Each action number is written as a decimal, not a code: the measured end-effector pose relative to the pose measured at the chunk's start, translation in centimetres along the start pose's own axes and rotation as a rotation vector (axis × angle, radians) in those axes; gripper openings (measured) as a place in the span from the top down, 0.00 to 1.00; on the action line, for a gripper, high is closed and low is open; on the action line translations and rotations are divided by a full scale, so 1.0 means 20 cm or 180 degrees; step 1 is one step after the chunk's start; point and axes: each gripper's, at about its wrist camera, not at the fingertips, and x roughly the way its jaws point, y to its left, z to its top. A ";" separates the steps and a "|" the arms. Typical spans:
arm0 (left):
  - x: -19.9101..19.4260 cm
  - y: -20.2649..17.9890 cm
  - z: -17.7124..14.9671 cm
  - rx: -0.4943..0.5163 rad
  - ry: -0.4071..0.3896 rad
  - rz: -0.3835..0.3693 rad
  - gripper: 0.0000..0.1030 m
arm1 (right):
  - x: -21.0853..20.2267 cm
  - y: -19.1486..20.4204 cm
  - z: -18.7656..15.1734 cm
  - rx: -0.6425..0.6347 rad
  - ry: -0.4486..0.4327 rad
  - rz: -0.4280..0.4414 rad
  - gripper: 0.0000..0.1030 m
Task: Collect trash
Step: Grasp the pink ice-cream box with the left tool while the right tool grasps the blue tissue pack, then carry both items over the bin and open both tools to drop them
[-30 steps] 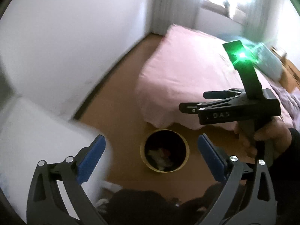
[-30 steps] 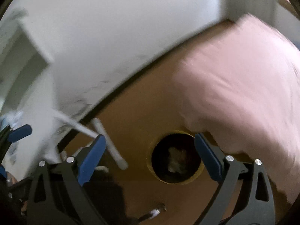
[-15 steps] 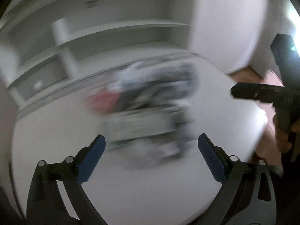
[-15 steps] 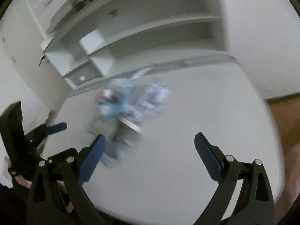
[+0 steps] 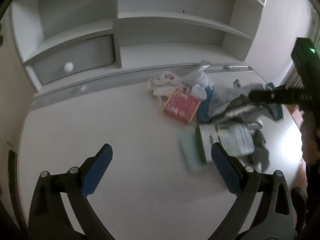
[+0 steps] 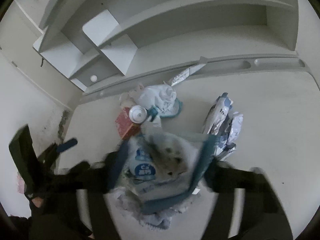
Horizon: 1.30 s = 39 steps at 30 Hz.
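Note:
A pile of trash lies on the white desk [image 5: 124, 140]: a red box [image 5: 181, 107], a white crumpled bag [image 6: 159, 98], a labelled can [image 5: 226, 141], a blue-printed plastic wrapper [image 6: 146, 170] and silver-blue packets [image 6: 226, 124]. My left gripper [image 5: 161, 170] is open and empty, low over the desk, left of the can. My right gripper [image 6: 160, 160] is blurred, its blue fingers wide apart on either side of the blue-printed wrapper. It also shows in the left wrist view [image 5: 280, 96] above the pile.
White shelves [image 5: 170, 26] and a small drawer with a round knob [image 5: 69, 67] stand behind the desk. A raised ledge [image 6: 220, 64] runs along the desk's back. The desk's right edge [image 5: 296, 124] lies past the pile.
Both grippers have swung from the floor bin and pink bed up to the desk. The right gripper has moved down onto the trash pile.

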 end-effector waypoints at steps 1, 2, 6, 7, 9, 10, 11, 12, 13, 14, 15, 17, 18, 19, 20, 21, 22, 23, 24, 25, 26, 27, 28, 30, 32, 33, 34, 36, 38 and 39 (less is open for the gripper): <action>0.03 -0.01 0.03 0.0049 -0.0002 -0.0029 0.07 | -0.01 0.00 0.00 0.0001 -0.0015 0.0025 0.61; 0.05 -0.02 0.05 0.0084 0.0001 -0.0021 0.07 | -0.02 0.01 0.01 0.0001 -0.0038 0.0035 0.67; 0.19 -0.06 0.16 0.0235 0.0065 -0.0021 0.07 | -0.18 0.02 0.02 -0.0076 -0.0246 0.0058 0.72; 0.22 -0.07 0.17 0.0261 0.0083 -0.0025 0.07 | -0.23 0.02 0.03 -0.0107 -0.0308 0.0057 0.72; 0.28 -0.10 0.20 0.0346 0.0107 -0.0003 0.07 | -0.30 0.01 0.03 -0.0136 -0.0378 0.0065 0.72; 0.31 -0.10 0.21 0.0382 0.0112 -0.0002 0.07 | -0.33 0.01 0.03 -0.0148 -0.0394 0.0076 0.72; 0.33 -0.11 0.21 0.0419 0.0123 0.0000 0.07 | -0.35 0.00 0.02 -0.0151 -0.0401 0.0079 0.72; 0.35 -0.12 0.21 0.0459 0.0144 0.0012 0.07 | -0.37 -0.01 0.01 -0.0153 -0.0408 0.0083 0.72; 0.37 -0.13 0.21 0.0491 0.0162 0.0023 0.07 | -0.38 -0.02 0.01 -0.0159 -0.0409 0.0090 0.72; 0.38 -0.15 0.20 0.0521 0.0172 0.0027 0.07 | -0.39 -0.02 0.00 -0.0162 -0.0408 0.0096 0.72; 0.39 -0.16 0.20 0.0552 0.0180 0.0040 0.07 | -0.40 -0.03 -0.01 -0.0160 -0.0408 0.0102 0.72; 0.40 -0.17 0.20 0.0599 0.0184 0.0051 0.12 | -0.39 -0.03 -0.01 -0.0156 -0.0403 0.0112 0.72; 0.40 -0.17 0.20 0.0608 0.0194 0.0044 0.27 | -0.40 -0.03 -0.01 -0.0156 -0.0405 0.0126 0.72; 0.42 -0.18 0.21 0.0595 0.0242 0.0029 0.45 | -0.40 -0.02 -0.01 -0.0157 -0.0411 0.0138 0.72; 0.42 -0.18 0.21 0.0563 0.0289 0.0002 0.47 | -0.41 -0.02 -0.02 -0.0152 -0.0431 0.0152 0.72; 0.42 -0.17 0.21 0.0512 0.0287 -0.0002 0.47 | -0.42 -0.02 -0.02 -0.0161 -0.0454 0.0172 0.72; 0.40 -0.17 0.22 0.0479 0.0253 0.0022 0.48 | -0.44 -0.01 -0.03 -0.0177 -0.0485 0.0195 0.72; 0.39 -0.18 0.22 0.0477 0.0231 0.0033 0.48 | -0.46 -0.01 -0.03 -0.0194 -0.0510 0.0208 0.72; 0.36 -0.19 0.22 0.0477 0.0204 0.0042 0.48 | -0.48 -0.01 -0.04 -0.0201 -0.0536 0.0218 0.72; 0.32 -0.20 0.22 0.0465 0.0168 0.0032 0.48 | -0.51 -0.01 -0.05 -0.0199 -0.0572 0.0236 0.72; 0.29 -0.21 0.22 0.0456 0.0137 0.0014 0.48 | -0.54 -0.02 -0.06 -0.0200 -0.0605 0.0239 0.72; 0.25 -0.23 0.23 0.0455 0.0101 0.0000 0.48 | -0.57 -0.03 -0.07 -0.0189 -0.0649 0.0230 0.72; 0.20 -0.25 0.23 0.0467 0.0049 -0.0011 0.48 | -0.61 -0.05 -0.08 -0.0161 -0.0707 0.0211 0.72; 0.13 -0.32 0.24 0.0517 -0.0035 -0.0041 0.48 | -0.67 -0.10 -0.11 -0.0106 -0.0793 0.0178 0.72; 0.07 -0.41 0.25 0.0542 -0.0104 -0.0097 0.48 | -0.76 -0.17 -0.15 -0.0001 -0.0899 0.0088 0.72; 0.04 -0.47 0.26 0.0574 -0.0136 -0.0171 0.48 | -0.80 -0.22 -0.18 0.0050 -0.0951 0.0032 0.72; 0.02 -0.55 0.27 0.0615 -0.0166 -0.0249 0.48 | -0.86 -0.28 -0.22 0.0128 -0.1017 -0.0049 0.72; -0.03 -0.69 0.28 0.0766 -0.0225 -0.0416 0.48 | -0.95 -0.39 -0.31 0.0281 -0.1115 -0.0195 0.72; -0.04 -0.92 0.27 0.0960 -0.0265 -0.0622 0.48 | -1.08 -0.53 -0.44 0.0490 -0.1236 -0.0447 0.72; -0.02 -1.02 0.27 0.1028 -0.0262 -0.0711 0.48 | -1.13 -0.58 -0.50 0.0568 -0.1277 -0.0535 0.72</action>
